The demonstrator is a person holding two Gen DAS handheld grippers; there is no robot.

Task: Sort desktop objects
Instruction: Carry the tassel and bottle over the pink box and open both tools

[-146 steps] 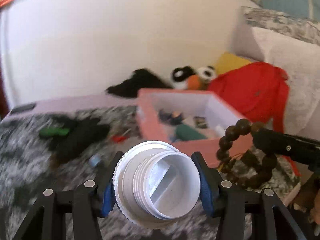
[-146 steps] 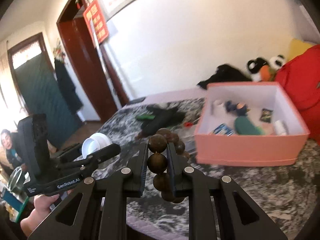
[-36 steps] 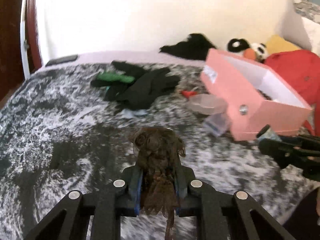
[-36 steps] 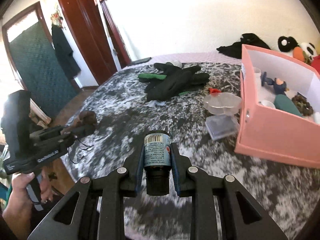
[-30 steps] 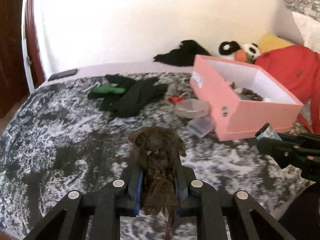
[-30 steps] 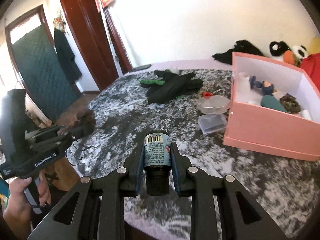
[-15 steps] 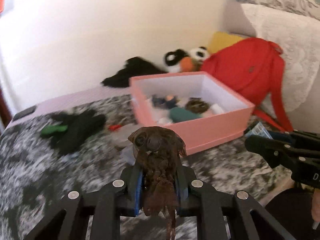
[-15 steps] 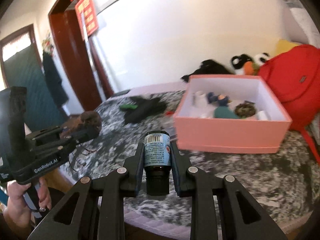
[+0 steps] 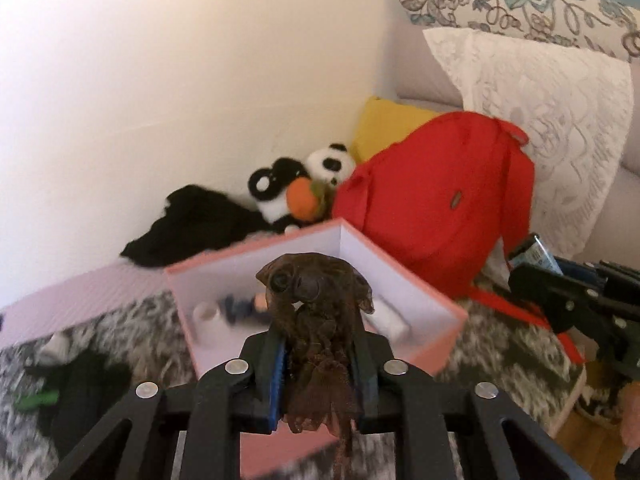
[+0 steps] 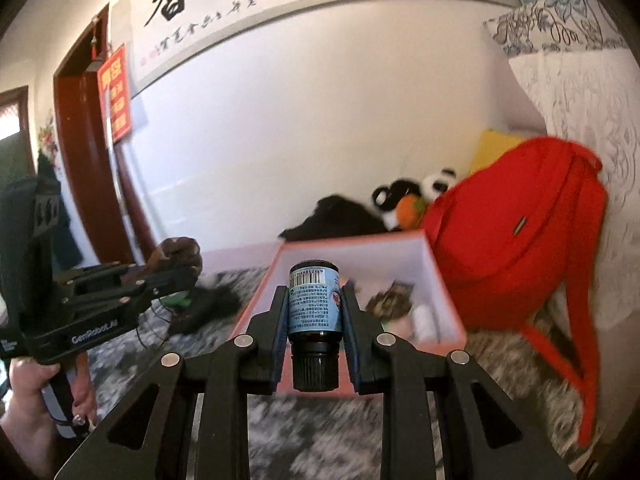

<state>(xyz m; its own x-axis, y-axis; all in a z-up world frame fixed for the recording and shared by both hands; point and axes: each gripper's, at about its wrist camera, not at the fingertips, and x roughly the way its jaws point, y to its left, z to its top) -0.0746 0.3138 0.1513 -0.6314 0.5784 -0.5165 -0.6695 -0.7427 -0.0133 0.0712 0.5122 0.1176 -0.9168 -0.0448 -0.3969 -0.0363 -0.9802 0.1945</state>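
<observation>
Above pink box rim: left tongs opening, brown bundle between.

Red backpack slumped against a white lace pillow, floral pillow stacked above. Yellow cushion wedged behind the backpack at the far wall. Panda plush toys with an orange ball just left of it, black cloth heaped further left. Calligraphy scroll high on the white wall; red door frame and red paper banner at far left.
</observation>
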